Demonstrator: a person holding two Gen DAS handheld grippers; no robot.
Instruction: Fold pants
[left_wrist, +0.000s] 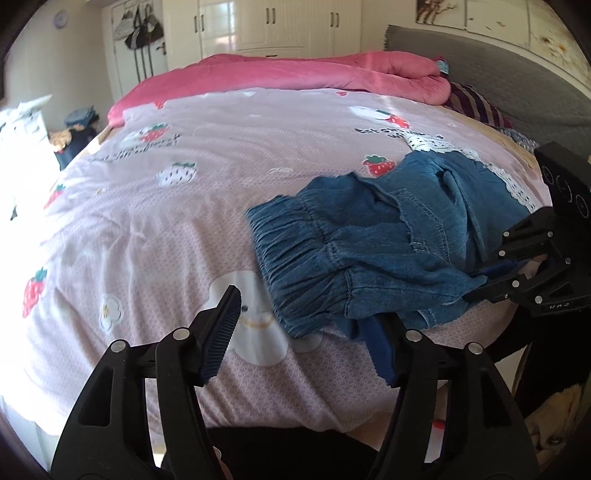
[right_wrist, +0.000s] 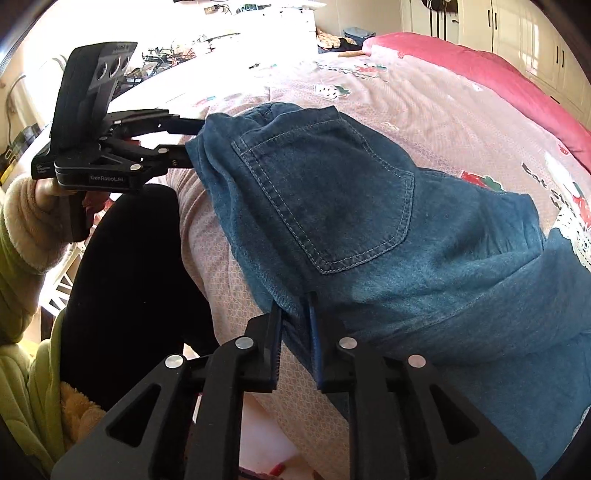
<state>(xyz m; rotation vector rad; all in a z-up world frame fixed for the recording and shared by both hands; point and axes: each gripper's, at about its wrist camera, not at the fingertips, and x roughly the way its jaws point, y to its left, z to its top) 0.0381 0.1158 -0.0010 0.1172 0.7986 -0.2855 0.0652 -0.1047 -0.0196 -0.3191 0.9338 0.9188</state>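
Pants pinched by right gripper; left gripper reads "GenRobot.AI".

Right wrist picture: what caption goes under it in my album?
Right claw pinches the denim pants' edge on the strawberry bedspread; left claw is at the waistband.

A home bedroom is shown. A bed is covered by a pink quilt printed with strawberries, and a rose-pink blanket is heaped at its far side. White wardrobe doors are seen along the far wall, bags are hung at far left, and a grey padded headboard is seen at right.
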